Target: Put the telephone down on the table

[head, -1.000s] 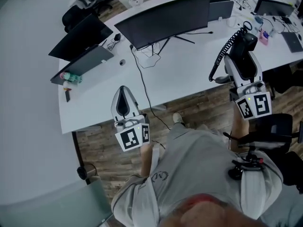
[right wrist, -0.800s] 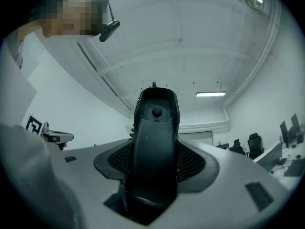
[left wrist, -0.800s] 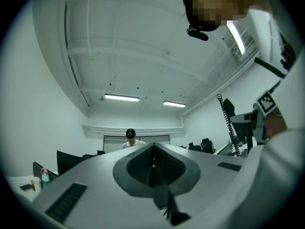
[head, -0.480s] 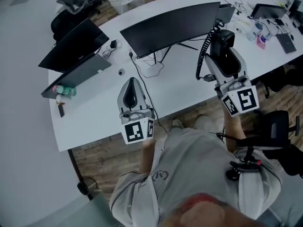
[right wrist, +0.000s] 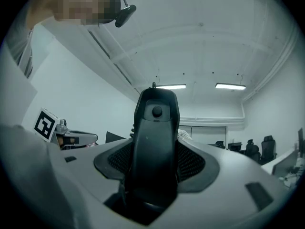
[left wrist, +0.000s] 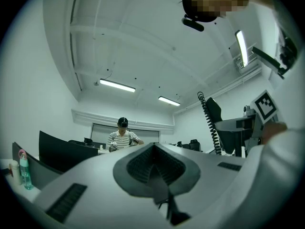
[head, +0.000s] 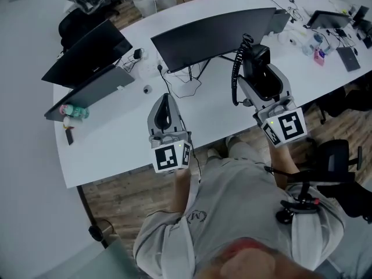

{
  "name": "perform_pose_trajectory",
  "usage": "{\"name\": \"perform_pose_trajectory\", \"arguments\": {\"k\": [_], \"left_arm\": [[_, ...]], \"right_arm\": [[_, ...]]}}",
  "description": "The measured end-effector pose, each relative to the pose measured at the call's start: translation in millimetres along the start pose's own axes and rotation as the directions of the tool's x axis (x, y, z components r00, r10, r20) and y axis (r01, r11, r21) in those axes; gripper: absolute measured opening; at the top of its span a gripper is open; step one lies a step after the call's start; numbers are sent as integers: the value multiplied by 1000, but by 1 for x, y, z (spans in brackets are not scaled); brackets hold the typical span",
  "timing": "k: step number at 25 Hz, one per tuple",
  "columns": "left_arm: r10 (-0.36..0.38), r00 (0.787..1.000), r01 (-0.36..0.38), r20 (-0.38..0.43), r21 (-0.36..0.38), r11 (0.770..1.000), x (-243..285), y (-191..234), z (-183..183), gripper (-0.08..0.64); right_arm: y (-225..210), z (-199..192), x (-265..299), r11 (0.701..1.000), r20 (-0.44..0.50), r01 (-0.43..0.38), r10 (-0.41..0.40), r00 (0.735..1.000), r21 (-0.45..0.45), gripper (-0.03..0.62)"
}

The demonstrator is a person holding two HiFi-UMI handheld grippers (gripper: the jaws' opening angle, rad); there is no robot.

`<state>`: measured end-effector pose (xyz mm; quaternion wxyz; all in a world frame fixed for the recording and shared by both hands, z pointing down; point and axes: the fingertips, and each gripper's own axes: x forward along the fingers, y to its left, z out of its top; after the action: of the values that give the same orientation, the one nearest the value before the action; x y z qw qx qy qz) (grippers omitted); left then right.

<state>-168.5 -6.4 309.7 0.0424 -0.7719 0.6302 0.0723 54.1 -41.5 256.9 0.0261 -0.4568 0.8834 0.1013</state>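
Note:
A black telephone handset (head: 256, 58) with a coiled cord (head: 236, 77) sits upright between the fingers of my right gripper (head: 258, 68), which is shut on it above the white table (head: 116, 138), just in front of the curved monitor (head: 212, 31). In the right gripper view the handset (right wrist: 155, 142) fills the gap between the jaws. My left gripper (head: 166, 99) hovers over the table's near part, shut with nothing in it; in the left gripper view its tips (left wrist: 153, 148) meet. The handset (left wrist: 213, 109) shows there too, at the right.
Two dark screens (head: 87, 51) and a bottle (head: 72, 110) stand at the table's left. Cables (head: 185, 77) run under the monitor. Small items (head: 325, 22) crowd the far right end. A black office chair (head: 337, 161) stands at my right. A person (left wrist: 121, 137) sits far off.
My right gripper has carried the handset leftwards, from the table's right part to just in front of the curved monitor. The left gripper has moved further in over the table.

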Motion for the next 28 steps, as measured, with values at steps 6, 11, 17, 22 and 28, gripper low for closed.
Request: {"name": "perform_pose_trajectory", "arguments": {"k": [6, 11, 17, 22, 28], "left_arm": [[-6, 1000, 6, -29, -3, 1000, 14, -9, -10, 3], [-9, 999, 8, -53, -6, 1000, 35, -19, -21, 3], [-9, 996, 10, -84, 13, 1000, 65, -33, -30, 3], [15, 994, -12, -109, 36, 999, 88, -33, -40, 3], [30, 993, -22, -117, 67, 997, 118, -40, -43, 3]], "right_arm": [[5, -15, 21, 998, -4, -54, 54, 999, 40, 282], [-5, -28, 39, 994, -7, -90, 90, 996, 61, 281], [-29, -49, 62, 989, -19, -110, 113, 993, 96, 281], [-59, -70, 77, 983, -25, -96, 101, 995, 156, 281], [-90, -78, 86, 977, -8, -103, 106, 994, 185, 281]]}}
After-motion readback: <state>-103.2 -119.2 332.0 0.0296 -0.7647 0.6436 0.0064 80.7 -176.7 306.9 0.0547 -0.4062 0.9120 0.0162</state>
